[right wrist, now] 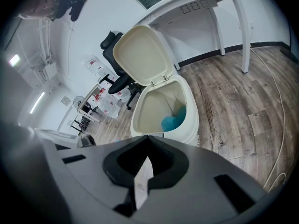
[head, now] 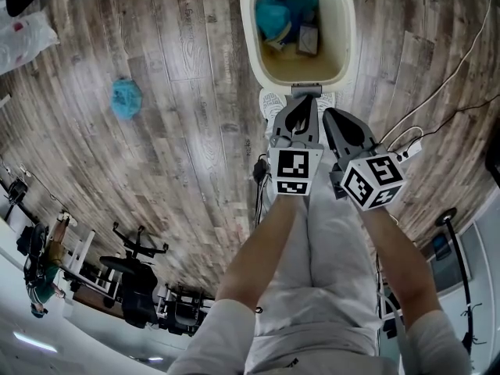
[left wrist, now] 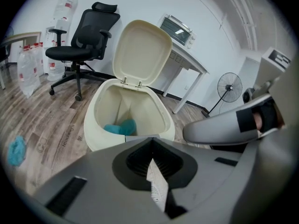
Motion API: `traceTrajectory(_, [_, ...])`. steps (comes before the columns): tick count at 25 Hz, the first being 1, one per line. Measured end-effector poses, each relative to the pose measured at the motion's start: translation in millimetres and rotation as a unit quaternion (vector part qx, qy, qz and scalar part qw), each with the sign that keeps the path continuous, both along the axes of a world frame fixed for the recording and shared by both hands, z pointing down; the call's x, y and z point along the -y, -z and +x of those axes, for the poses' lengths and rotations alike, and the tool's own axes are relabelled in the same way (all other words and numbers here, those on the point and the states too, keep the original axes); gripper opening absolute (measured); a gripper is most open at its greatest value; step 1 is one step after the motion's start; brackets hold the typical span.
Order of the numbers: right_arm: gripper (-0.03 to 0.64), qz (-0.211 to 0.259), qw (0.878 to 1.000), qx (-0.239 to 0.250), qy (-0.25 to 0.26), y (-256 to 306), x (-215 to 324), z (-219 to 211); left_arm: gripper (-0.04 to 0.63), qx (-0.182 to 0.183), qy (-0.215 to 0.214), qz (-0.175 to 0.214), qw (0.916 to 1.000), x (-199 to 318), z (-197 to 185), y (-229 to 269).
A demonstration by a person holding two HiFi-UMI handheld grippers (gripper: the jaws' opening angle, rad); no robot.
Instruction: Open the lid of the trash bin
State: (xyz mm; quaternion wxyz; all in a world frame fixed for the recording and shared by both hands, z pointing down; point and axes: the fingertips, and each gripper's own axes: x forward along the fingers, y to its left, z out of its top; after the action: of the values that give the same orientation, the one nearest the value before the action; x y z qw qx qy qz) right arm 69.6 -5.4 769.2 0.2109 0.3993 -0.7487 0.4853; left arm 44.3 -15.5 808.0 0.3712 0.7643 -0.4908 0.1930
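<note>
The cream trash bin (head: 348, 30) stands on the wooden floor with its lid (left wrist: 142, 50) swung up and back. Inside it lie blue rubbish (head: 273, 16) and a small box. A white shoe (head: 275, 100) rests at the bin's foot, by the grey pedal (head: 306, 91). My left gripper (head: 303, 106) and right gripper (head: 331, 117) hang side by side just short of the bin's front rim, both shut and holding nothing. In the left gripper view the jaws (left wrist: 152, 143) meet below the bin (left wrist: 93, 120). The right gripper view shows the same, its jaws (right wrist: 147, 143) closed below the bin (right wrist: 190, 125).
A blue crumpled wad (head: 126, 98) lies on the floor left of the bin. Cables (head: 441, 92) and a power strip (head: 406, 151) run at the right. An office chair (left wrist: 84, 45), a white table (left wrist: 187, 62) and a fan (left wrist: 229, 87) stand behind the bin.
</note>
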Motion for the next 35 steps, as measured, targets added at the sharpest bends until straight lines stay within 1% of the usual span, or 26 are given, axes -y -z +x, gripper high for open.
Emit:
traceTrajectory(4, [0.015,0.008,1.0,0.001,-0.001,9,5,2,0.002,0.002,-0.014,0.019,0.9997,4,-3,9])
traceTrajectory(8, [0.015,0.022,1.0,0.003,-0.004,29,14,4,0.002,0.014,-0.025,0.032,0.9991,9,-9,27])
traceTrajectory(12, [0.015,0.041,0.999,0.004,-0.006,62,27,5,0.002,0.017,-0.018,0.042,0.9988,20,-19,59])
traceTrajectory(16, [0.015,0.064,0.998,0.004,-0.019,100,46,10,0.002,0.024,-0.014,0.068,0.9973,38,-30,101])
traceTrajectory(22, [0.017,0.1,0.994,-0.003,-0.044,167,69,27,0.002,0.023,0.007,0.119,0.9926,68,-46,189])
traceTrajectory(27, [0.015,0.138,0.989,-0.007,-0.059,239,87,36,0.002,0.021,0.024,0.149,0.9883,83,-64,271])
traceTrajectory(31, [0.017,0.182,0.981,-0.004,-0.063,311,102,46,0.002,0.02,0.042,0.184,0.9817,92,-83,339])
traceTrajectory(35, [0.015,0.228,0.97,-0.004,-0.081,386,116,68,0.002,0.019,0.056,0.222,0.9732,101,-101,410])
